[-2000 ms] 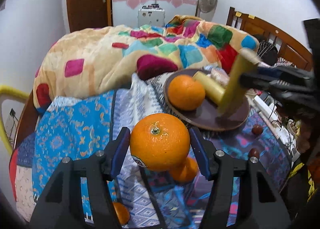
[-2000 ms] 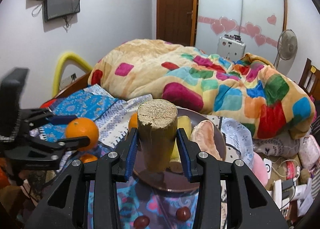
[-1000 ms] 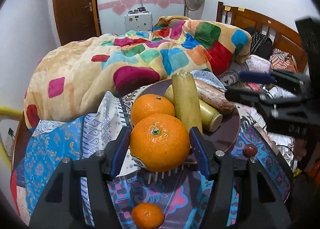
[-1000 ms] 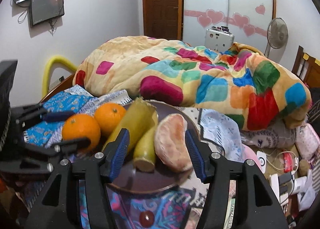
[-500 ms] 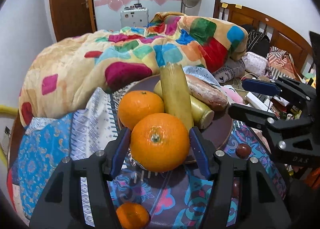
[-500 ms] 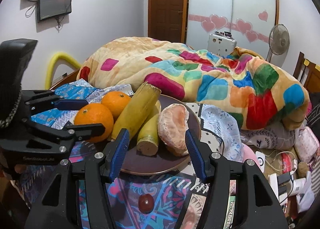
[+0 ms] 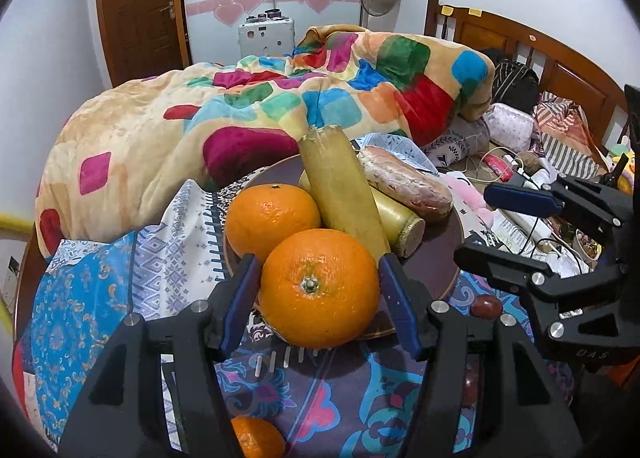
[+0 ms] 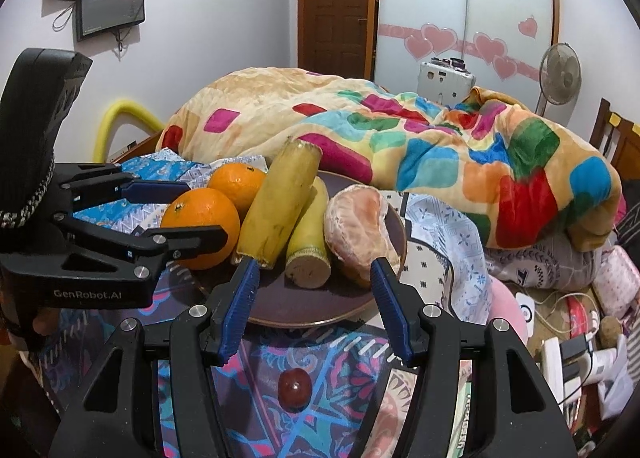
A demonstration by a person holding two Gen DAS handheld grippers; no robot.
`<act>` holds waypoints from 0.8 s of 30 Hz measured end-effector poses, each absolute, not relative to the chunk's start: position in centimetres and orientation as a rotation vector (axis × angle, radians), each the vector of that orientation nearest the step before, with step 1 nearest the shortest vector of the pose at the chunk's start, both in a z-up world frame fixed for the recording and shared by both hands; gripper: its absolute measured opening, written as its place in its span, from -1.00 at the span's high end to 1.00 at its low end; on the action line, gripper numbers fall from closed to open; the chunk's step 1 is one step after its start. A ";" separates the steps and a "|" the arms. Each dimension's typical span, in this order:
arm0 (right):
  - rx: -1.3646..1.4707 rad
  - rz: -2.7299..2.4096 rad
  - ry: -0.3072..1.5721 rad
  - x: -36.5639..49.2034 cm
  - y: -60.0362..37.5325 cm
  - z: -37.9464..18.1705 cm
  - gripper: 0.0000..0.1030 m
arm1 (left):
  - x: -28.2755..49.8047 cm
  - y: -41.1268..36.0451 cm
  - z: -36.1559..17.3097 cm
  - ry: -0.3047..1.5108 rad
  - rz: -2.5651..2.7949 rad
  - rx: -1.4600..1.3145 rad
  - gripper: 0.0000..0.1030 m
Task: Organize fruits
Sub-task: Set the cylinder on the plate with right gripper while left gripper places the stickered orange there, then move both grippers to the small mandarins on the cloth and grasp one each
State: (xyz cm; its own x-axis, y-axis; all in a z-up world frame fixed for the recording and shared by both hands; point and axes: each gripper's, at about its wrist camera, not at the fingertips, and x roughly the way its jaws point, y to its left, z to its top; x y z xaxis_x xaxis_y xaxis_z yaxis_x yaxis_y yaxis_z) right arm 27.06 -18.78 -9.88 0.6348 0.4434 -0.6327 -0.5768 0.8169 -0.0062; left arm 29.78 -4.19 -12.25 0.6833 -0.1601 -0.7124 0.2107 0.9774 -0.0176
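Two seconds back the right gripper [image 8: 312, 286] pinched the thick yellow stalk upright over the plate [image 8: 320, 310]; now that stalk [image 8: 280, 206] lies on the plate, leaning across a thinner yellow piece [image 8: 308, 234], and the right jaws stand spread and empty just short of the plate's near rim. The left gripper [image 7: 318, 290], which held its orange [image 7: 318, 288] over the loose cloth, has come across to the plate's near edge at about 7 o'clock, jaws pinching the orange on both sides.

Done so far, as I judge it: a second orange [image 7: 272, 218], both yellow pieces and a peeled citrus segment [image 8: 358, 232] sit on the plate. Left: setting down the held orange, then the small orange [image 7: 256, 438] at 6 o'clock in the left view and the dark red round fruit [image 8: 295, 386] on the patterned cloth [image 8: 340, 398].

The oranges are round with dimpled, glossy peel; the stalk is a fibrous cylinder with a rough cut end; the segment looks pale and pithy; the plate is smooth, dark and shallow
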 end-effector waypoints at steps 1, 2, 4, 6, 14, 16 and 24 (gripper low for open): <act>-0.212 0.590 0.665 27.1 -18.9 -10.0 -0.06 | 29.8 -4.3 -12.3 0.794 -0.209 0.071 -0.18; -0.205 0.591 0.669 27.1 -19.0 -10.0 -0.06 | 29.9 -4.5 -12.3 0.795 -0.211 0.075 -0.18; -0.200 0.592 0.671 27.0 -19.2 -10.1 -0.06 | 30.0 -4.8 -12.4 0.798 -0.215 0.086 -0.19; -0.199 0.590 0.672 26.9 -19.3 -10.1 -0.06 | 30.2 -5.0 -12.4 0.805 -0.214 0.095 -0.19; -0.204 0.580 0.659 25.9 -19.3 -9.4 -0.06 | 29.6 -4.2 -11.4 0.822 -0.219 0.063 -0.21; -0.203 0.580 0.652 25.3 -19.2 -8.9 -0.06 | 28.8 -4.0 -10.7 0.803 -0.209 0.068 -0.21; -0.192 0.589 0.617 22.4 -18.5 -6.8 -0.06 | 24.0 -1.4 -7.5 0.736 -0.170 0.041 -0.29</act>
State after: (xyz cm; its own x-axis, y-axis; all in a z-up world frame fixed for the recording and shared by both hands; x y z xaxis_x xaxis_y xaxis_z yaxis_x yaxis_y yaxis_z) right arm 22.41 -18.52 -6.79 0.6590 0.4612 -0.5941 -0.5721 0.8202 0.0020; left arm 23.96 -1.37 -7.51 0.7277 -0.1400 -0.6714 0.1690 0.9854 -0.0223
